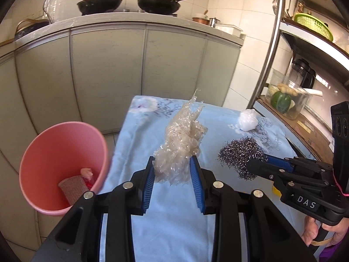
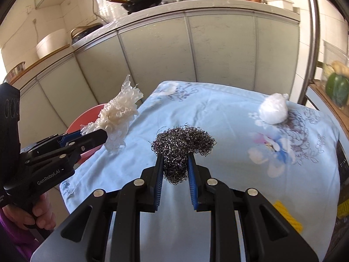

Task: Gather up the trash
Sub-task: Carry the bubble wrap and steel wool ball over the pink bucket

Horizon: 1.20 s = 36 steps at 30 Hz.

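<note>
My left gripper (image 1: pixel 173 160) is shut on a crumpled clear plastic wrap (image 1: pixel 181 144), held up over the blue flowered cloth (image 1: pixel 174 218); in the right wrist view the same wrap (image 2: pixel 117 118) sticks out of the left gripper (image 2: pixel 102 134). My right gripper (image 2: pixel 175 158) is shut on a steel wool scourer (image 2: pixel 183 144), also lifted; the left wrist view shows that scourer (image 1: pixel 237 155) at the right gripper's tips (image 1: pixel 258 162). A pink bin (image 1: pixel 63 166) stands at the left, with a scrubbing pad and a small scrap inside. A white plastic ball (image 2: pixel 273 108) lies on the cloth at the far right.
Grey cabinet doors (image 1: pixel 109 74) with a worktop carrying woks (image 1: pixel 159 4) stand behind the table. A metal shelf rack (image 1: pixel 272 43) at the right holds a clear box with vegetables (image 1: pixel 283 102). A hand (image 1: pixel 314 231) grips the right tool's handle. A yellow item (image 2: pixel 288 218) lies on the cloth's near right.
</note>
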Motion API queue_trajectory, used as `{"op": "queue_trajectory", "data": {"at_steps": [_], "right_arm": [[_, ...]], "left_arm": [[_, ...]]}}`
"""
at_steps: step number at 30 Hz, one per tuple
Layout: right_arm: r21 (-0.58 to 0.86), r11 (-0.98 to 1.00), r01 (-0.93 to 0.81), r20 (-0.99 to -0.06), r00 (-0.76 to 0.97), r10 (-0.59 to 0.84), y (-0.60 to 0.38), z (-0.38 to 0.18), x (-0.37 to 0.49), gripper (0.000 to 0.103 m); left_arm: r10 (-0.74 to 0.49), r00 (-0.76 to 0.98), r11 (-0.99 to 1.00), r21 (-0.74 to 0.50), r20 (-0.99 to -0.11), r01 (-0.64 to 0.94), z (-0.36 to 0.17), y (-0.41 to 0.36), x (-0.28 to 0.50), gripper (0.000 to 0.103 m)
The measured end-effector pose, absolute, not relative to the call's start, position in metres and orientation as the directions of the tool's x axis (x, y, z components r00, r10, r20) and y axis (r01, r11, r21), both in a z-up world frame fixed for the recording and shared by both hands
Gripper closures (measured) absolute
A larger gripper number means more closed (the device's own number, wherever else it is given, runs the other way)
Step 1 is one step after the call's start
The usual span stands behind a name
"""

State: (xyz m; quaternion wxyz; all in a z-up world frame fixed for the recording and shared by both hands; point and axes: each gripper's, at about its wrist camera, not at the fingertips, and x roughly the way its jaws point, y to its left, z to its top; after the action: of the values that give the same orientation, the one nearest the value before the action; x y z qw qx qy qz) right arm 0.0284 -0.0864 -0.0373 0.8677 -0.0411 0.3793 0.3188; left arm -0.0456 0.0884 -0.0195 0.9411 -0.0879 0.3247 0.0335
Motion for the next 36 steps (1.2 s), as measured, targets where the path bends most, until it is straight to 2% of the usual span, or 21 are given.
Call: {"op": "queue_trajectory", "data": {"at_steps": [24,36], "right_arm": [[0.15,0.631,-0.761,-0.684,0.381,0.622,0.039,-0.024,0.026,0.081],[0.153,0.533,-0.832,-0.718,0.277,0.639,0.119,-0.041,0.027,0.081]], "left_arm": [[0.209,0.765,0.912,-0.16,-0.609,-0.377,-0.024,0.191,-0.084,0.072],[0.292,0.677,0.853,-0.137,-0.675,-0.504,-0.054,0.241,-0.095,0.072]]}}
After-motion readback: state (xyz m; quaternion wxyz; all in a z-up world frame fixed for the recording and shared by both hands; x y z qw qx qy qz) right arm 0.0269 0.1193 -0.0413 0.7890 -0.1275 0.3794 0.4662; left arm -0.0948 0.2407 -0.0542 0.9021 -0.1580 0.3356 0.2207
